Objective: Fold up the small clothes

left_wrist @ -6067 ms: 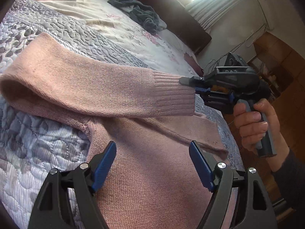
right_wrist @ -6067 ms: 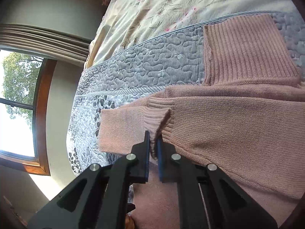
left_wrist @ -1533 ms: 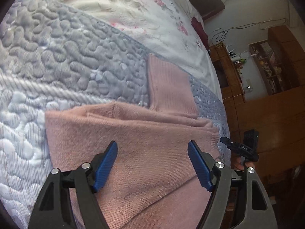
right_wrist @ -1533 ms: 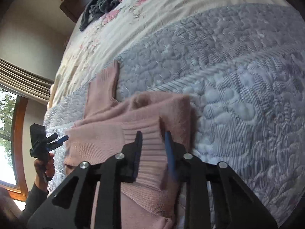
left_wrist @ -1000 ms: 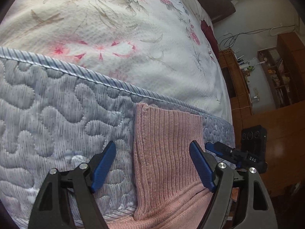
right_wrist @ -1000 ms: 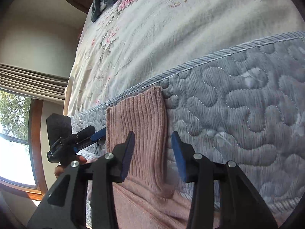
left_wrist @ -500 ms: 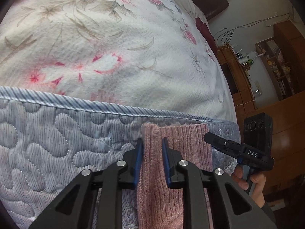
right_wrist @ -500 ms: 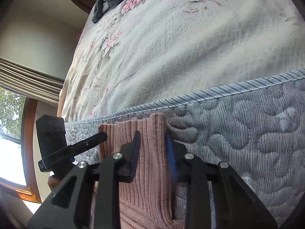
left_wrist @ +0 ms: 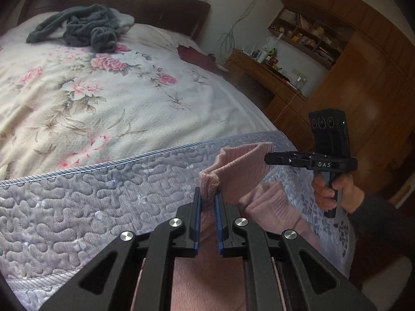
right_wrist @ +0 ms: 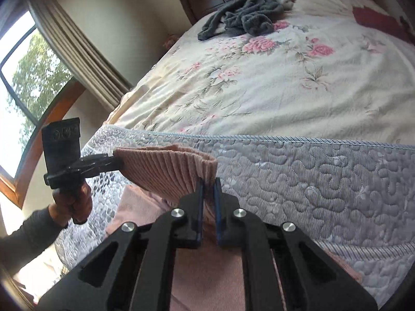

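Pink knit sweater (left_wrist: 241, 173), soft, light, stretchy: left gripper (left_wrist: 207, 202) and right gripper (right_wrist: 208, 189) fingers each pinch one ribbed-collar corner above the bed (left_wrist: 103, 191); grip suits.

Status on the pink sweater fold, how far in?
Done: none visibly finished; the pink sweater lies bunched on the grey quilt. In hand: the left gripper and right gripper each pinch a corner of the ribbed hem band, raised off the quilt. Left: lay the band over the body, flatten it. The dark grey garment by the headboard is untouched.
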### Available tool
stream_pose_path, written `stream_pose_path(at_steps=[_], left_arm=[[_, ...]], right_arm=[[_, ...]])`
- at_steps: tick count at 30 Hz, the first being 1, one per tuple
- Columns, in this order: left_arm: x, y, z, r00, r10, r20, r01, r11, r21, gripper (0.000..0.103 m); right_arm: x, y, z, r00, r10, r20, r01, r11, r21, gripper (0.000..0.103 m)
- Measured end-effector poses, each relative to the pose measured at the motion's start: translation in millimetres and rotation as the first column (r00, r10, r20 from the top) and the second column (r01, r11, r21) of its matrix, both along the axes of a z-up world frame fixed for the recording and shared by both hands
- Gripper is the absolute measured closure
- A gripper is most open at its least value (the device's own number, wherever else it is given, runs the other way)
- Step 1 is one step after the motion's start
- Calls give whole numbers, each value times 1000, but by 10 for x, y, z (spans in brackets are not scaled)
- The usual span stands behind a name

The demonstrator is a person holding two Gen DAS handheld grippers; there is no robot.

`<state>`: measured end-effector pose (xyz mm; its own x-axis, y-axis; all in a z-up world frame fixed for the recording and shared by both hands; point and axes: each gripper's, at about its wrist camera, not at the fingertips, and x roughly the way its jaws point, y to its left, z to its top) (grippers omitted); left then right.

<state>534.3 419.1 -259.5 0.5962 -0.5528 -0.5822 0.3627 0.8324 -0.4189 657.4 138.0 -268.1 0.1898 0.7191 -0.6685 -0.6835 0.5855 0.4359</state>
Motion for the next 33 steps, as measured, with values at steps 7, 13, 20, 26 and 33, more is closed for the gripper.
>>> stream_pose_path(at_steps=[7,13,20,26,33], left_arm=[[-847,-493,-299,985,-174,-15,171,943,286,93],[-1125,-533,-743,959,-222,-176,274,881,386,89],[-850,-330,-240,975,-201,-90,203,979,18,77],[-272,-668,-765,920,-251,-300,245,968,-56,76],[-576,-614,-1087,918,-177,-355,255,949,186,87]], right_arm=[[-1100,-98,-239,965,189,183,-148,965,-217,97],[-1442,-234,-704,964,259,69,-219,910,-353,92],[-1140,-179,-381,996,86,-33,-91,981,-173,89],[-974,431,-723,978,121,-172,-162,954,-253,77],[-1000,41,-891,984,90,-157,-141,927,-348,98]])
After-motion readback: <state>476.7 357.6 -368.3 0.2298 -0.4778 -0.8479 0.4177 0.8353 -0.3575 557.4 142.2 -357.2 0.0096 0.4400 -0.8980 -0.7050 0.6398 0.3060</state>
